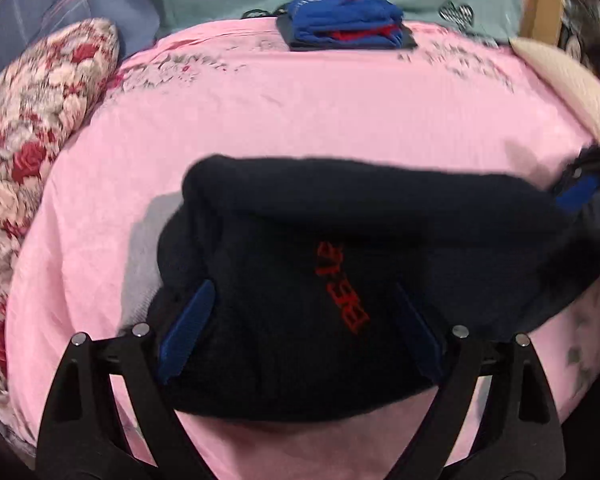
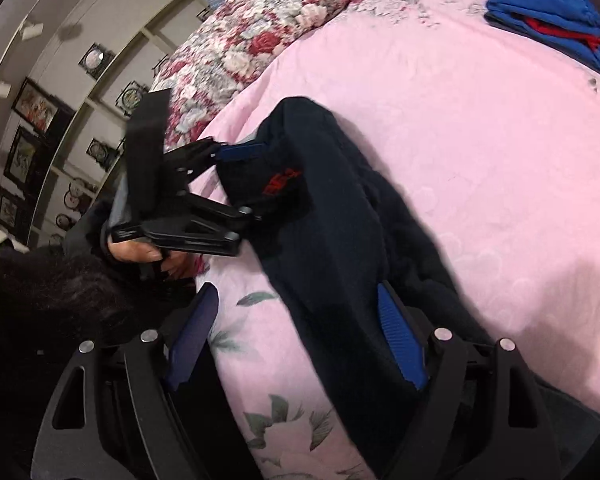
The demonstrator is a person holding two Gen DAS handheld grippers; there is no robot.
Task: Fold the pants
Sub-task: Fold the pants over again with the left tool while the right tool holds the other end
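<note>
Dark navy pants (image 1: 340,232) with red lettering lie bunched and partly folded on the pink bedspread (image 1: 300,112). My left gripper (image 1: 300,300) is open, its blue-padded fingers (image 1: 188,328) spread on either side of the near end of the pants. In the right wrist view the pants (image 2: 340,240) run diagonally. My right gripper (image 2: 300,312) is open, one finger (image 2: 400,340) lying on the cloth, the other over the bedspread. The left gripper (image 2: 236,176) shows there at the far end of the pants. The right gripper's blue pad (image 1: 576,192) shows at the right edge of the left wrist view.
A folded blue and red garment (image 1: 348,22) lies at the far edge of the bed; it also shows in the right wrist view (image 2: 556,12). A floral quilt (image 1: 28,140) lies along the left side. A cream cushion (image 1: 572,80) is at the right. Framed pictures (image 2: 32,104) hang on a wall.
</note>
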